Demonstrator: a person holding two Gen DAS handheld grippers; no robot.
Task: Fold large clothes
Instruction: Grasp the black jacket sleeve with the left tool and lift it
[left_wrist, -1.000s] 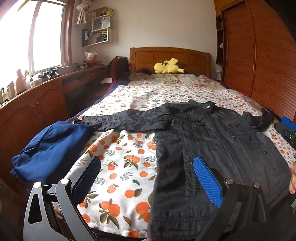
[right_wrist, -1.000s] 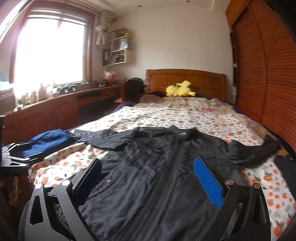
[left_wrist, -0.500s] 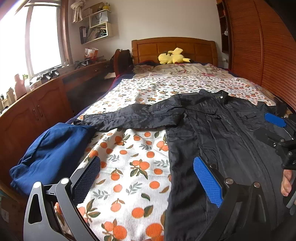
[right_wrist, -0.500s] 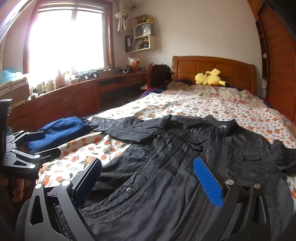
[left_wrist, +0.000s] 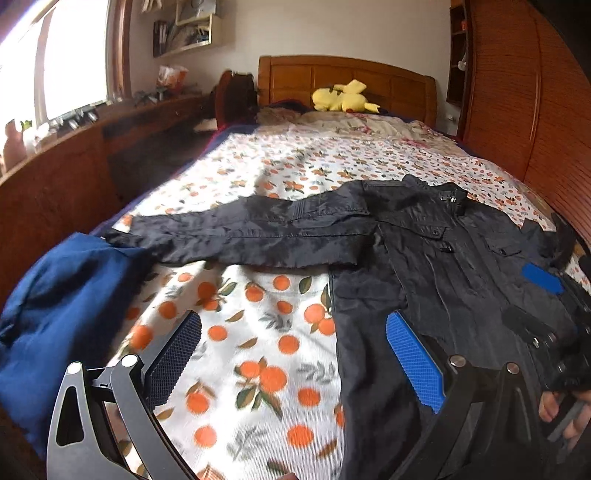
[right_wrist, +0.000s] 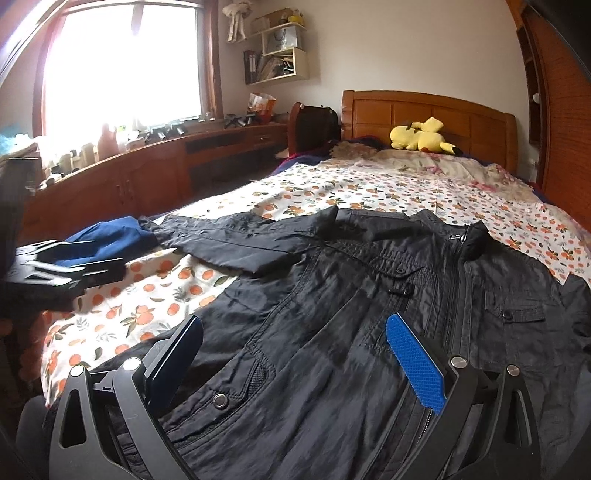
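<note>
Left wrist view. A bedroom: a bed (left_wrist: 332, 162) with an orange-print sheet, a wooden headboard (left_wrist: 347, 79) and a yellow plush toy (left_wrist: 341, 98) at the far end, a wooden wardrobe (left_wrist: 517, 92) to the right. The left gripper (left_wrist: 291, 354) hangs over bare sheet with its jaws spread wide and nothing between them. The black jacket (left_wrist: 424, 251) lies flat, front up, ahead and to the right; its hem side runs under the right-hand blue pad, and one sleeve stretches leftward across the sheet ahead of the gripper. A folded blue garment (left_wrist: 62, 295) lies just left of the left finger. At the right edge, the right gripper (left_wrist: 546, 306) sits over the jacket's body, a hand (left_wrist: 565, 410) below it.

Right wrist view. The same bed, with a window (right_wrist: 122, 62) and low wooden cabinets (right_wrist: 147, 177) to the left. The right gripper (right_wrist: 293, 354), jaws wide and empty, is directly above the jacket's (right_wrist: 369, 314) lower front, the zip running ahead of its right pad. The left gripper (right_wrist: 70, 266) appears far left.
</note>
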